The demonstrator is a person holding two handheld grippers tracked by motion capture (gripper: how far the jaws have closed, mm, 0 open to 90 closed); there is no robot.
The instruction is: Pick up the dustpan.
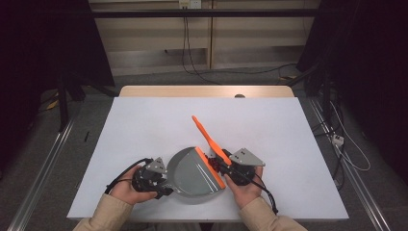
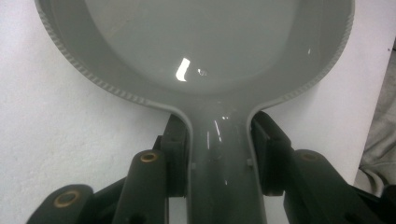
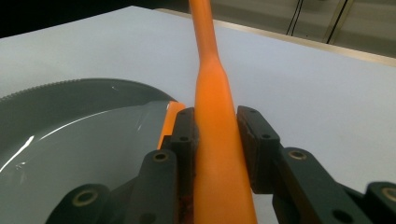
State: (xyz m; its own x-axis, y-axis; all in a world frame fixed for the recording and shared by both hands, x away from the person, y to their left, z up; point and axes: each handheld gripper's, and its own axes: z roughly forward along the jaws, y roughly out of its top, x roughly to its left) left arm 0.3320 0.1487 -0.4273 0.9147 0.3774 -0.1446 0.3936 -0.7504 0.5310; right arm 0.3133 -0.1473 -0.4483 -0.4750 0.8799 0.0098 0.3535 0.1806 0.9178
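A grey dustpan (image 1: 192, 174) with an orange front lip lies on the white table near its front edge. My left gripper (image 1: 161, 183) is shut on the dustpan's grey handle (image 2: 224, 158), one pad pressed to each side. An orange brush (image 1: 208, 137) slants up and away from the dustpan's lip. My right gripper (image 1: 226, 166) is shut on the brush's orange handle (image 3: 217, 135), which runs between the jaws and on past them. The brush's dark bristle end sits low by the lip, partly hidden by the right gripper.
The white table top (image 1: 144, 125) stretches open to the far side and to both sides. A wooden edge (image 1: 207, 91) runs along its far end. Cables (image 1: 192, 62) lie on the floor beyond.
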